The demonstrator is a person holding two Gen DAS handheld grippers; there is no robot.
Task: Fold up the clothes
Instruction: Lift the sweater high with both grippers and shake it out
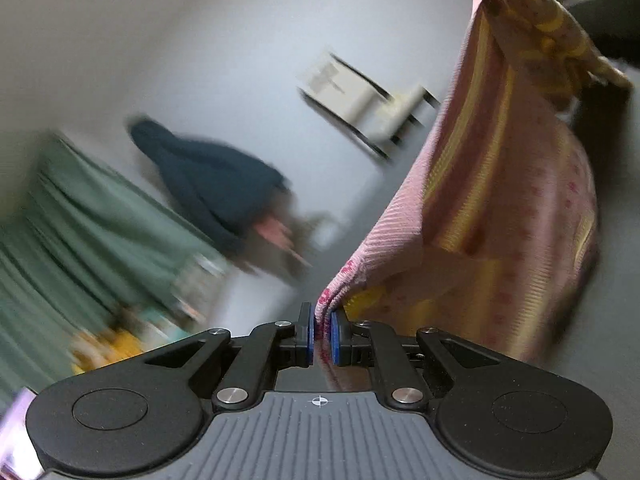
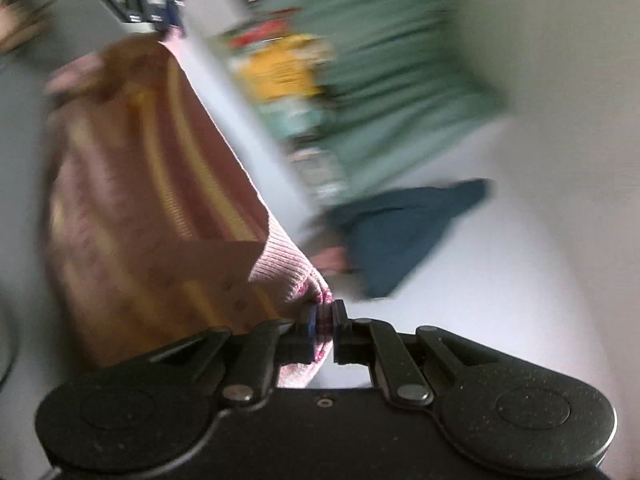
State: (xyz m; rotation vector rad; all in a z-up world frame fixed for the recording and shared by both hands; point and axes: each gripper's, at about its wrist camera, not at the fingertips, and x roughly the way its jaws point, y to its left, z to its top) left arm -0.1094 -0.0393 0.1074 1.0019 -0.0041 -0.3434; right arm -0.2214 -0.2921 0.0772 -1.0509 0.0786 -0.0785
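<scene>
The left gripper (image 1: 321, 334) pinches a corner of the pink sweater (image 1: 500, 184), which rises toward one o'clock. The right gripper (image 2: 324, 330) pinches another corner (image 2: 296, 272); a dark garment (image 2: 400, 232) lies at two o'clock.

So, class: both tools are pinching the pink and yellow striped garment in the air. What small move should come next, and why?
Probably draw the two tools apart to pull the held edge taut. The left tool and right tool each clamp a bunched corner of the pink striped garment, which sags in loose folds between them, clear of the white surface. It likely needs flattening before it is laid down and folded.
</scene>
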